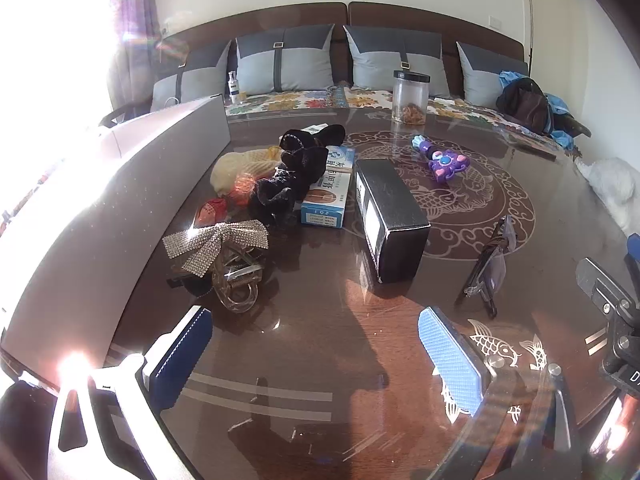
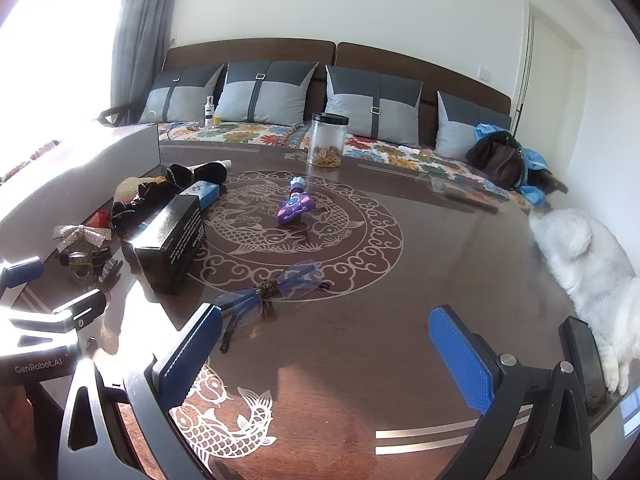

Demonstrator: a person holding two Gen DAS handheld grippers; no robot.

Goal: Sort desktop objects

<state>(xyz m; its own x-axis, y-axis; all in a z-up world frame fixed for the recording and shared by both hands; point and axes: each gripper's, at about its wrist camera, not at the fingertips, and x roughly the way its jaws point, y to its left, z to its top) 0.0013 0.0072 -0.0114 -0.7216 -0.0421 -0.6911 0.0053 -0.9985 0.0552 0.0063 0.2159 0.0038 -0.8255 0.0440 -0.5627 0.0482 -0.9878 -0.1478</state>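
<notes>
Scattered across a glossy brown table (image 2: pixel 400 280) with fish inlays, the objects to be sorted lie untouched. Folded blue-tinted glasses (image 2: pixel 272 294) rest just ahead of the right gripper (image 2: pixel 326 354), near its left finger; its jaws stand wide apart and hold nothing. Beyond them, left of the jaws' line, lies a black box (image 2: pixel 170 240), with a purple toy (image 2: pixel 294 204) farther out near the table's middle. From the left gripper (image 1: pixel 316 358), likewise spread wide and empty, the black box (image 1: pixel 390 218) sits straight ahead between the fingers' lines. To its left lie a blue-and-white carton (image 1: pixel 330 192), a heap of black hair ties (image 1: pixel 292 176) and, nearest the left finger, a rhinestone bow clip (image 1: pixel 218 250). The glasses (image 1: pixel 490 268) stand ahead of the right finger. A clear jar (image 1: pixel 410 96) stands at the far edge, before a sofa (image 1: pixel 360 60) with grey cushions. A white furry animal (image 2: pixel 584 264) sits well right of the right gripper's jaws.
</notes>
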